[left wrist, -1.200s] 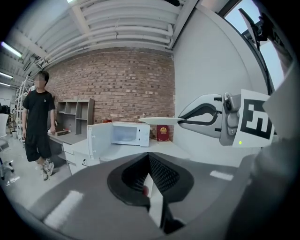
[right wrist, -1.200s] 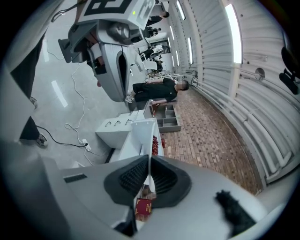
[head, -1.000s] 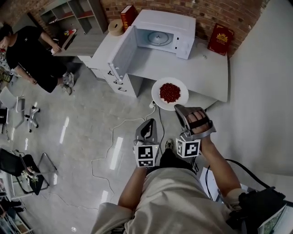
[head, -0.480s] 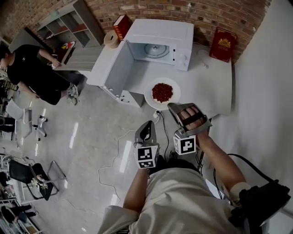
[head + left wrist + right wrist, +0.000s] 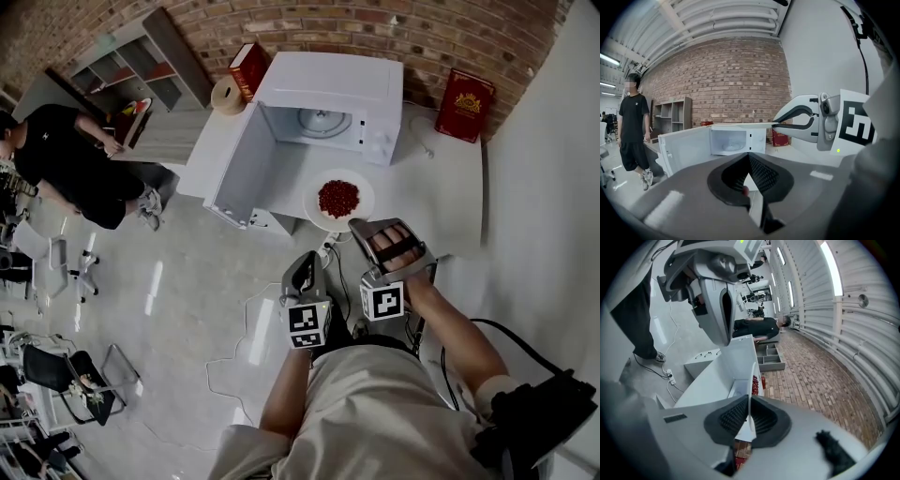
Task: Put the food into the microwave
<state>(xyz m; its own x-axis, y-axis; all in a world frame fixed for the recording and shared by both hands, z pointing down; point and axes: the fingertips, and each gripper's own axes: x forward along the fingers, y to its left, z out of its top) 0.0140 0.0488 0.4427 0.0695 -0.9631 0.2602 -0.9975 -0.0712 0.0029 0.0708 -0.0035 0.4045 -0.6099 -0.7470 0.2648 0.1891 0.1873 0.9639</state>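
Note:
The white microwave (image 5: 328, 89) stands on the white table (image 5: 441, 187) with its door (image 5: 239, 164) swung open to the left, and the glass turntable shows inside. A white plate (image 5: 323, 214) of red food (image 5: 338, 198) hangs level over the table in front of the opening. My right gripper (image 5: 359, 225) is shut on the plate's near rim. In the right gripper view the plate (image 5: 750, 376) runs edge-on between the pads. My left gripper (image 5: 302, 265) is shut and empty, just left of and below the plate. In the left gripper view the microwave (image 5: 736, 140) lies ahead.
Red books stand left (image 5: 248, 56) and right (image 5: 466, 103) of the microwave, with a round roll (image 5: 228, 94) by the left one. A person in black (image 5: 66, 164) stands at a shelf unit (image 5: 141, 66) far left. A cable (image 5: 234, 347) trails on the floor. A white wall closes the right side.
Both grippers have moved forward toward the microwave, and the plate went with the right one. The plate was over the table's front edge and now hangs over the table before the opening.

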